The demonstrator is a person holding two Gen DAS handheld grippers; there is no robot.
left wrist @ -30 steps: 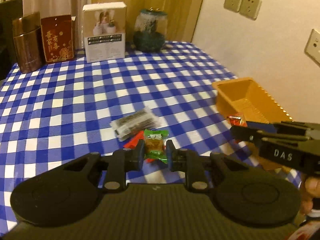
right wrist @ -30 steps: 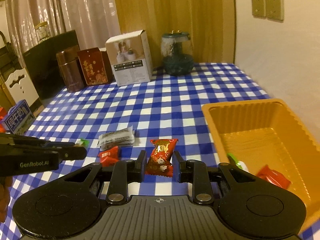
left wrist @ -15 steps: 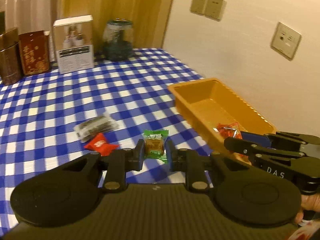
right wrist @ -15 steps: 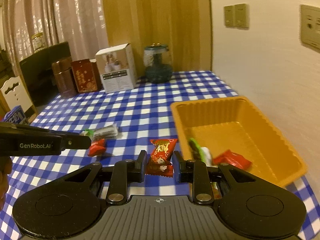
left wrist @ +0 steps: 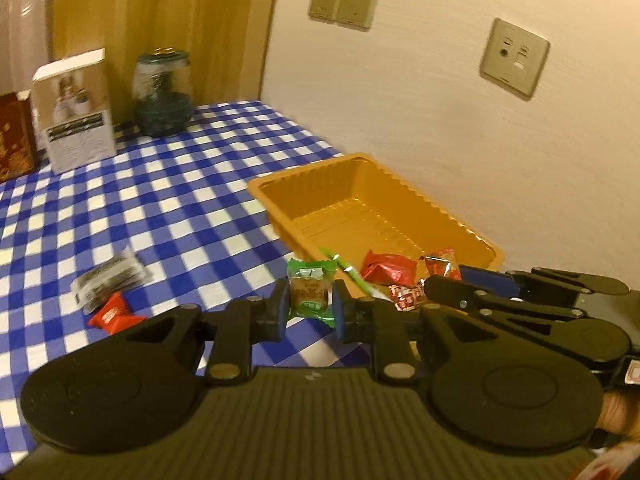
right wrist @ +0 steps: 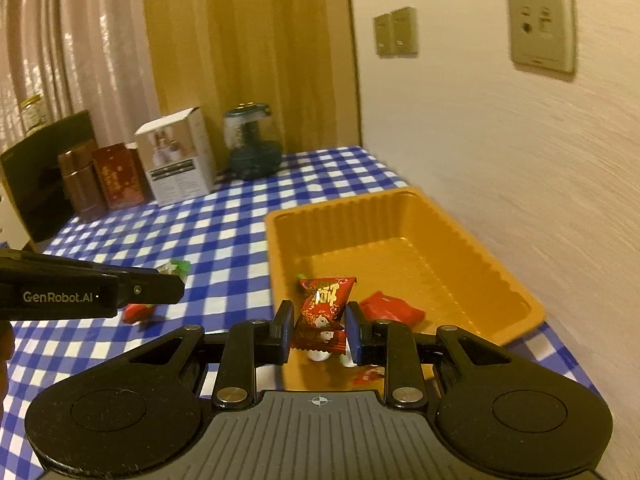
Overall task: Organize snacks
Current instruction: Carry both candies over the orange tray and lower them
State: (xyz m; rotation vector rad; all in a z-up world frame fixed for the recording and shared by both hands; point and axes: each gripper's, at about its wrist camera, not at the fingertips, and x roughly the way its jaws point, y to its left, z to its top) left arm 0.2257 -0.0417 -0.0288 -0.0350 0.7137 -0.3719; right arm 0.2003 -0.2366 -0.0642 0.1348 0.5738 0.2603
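My left gripper (left wrist: 310, 306) is shut on a green-wrapped snack (left wrist: 310, 292) and holds it above the checked cloth, just short of the near corner of the orange tray (left wrist: 304, 176). My right gripper (right wrist: 319, 330) is shut on a red-wrapped snack (right wrist: 324, 310) and holds it over the near end of the tray (right wrist: 404, 200). Red snacks (left wrist: 390, 269) and a green one (left wrist: 346, 270) lie in the tray. A dark striped packet (left wrist: 110, 276) and a red candy (left wrist: 114, 314) lie on the cloth to the left.
At the table's back stand a white box (left wrist: 74, 120), a glass jar (left wrist: 164, 94), a red box (right wrist: 118, 176) and a brown tin (right wrist: 80, 184). The wall runs close along the tray's right side. The left gripper's side (right wrist: 92, 290) shows in the right wrist view.
Both grippers have swung right toward the tray with their snacks. The right gripper now hangs over the tray's near end; the left has come up beside it.
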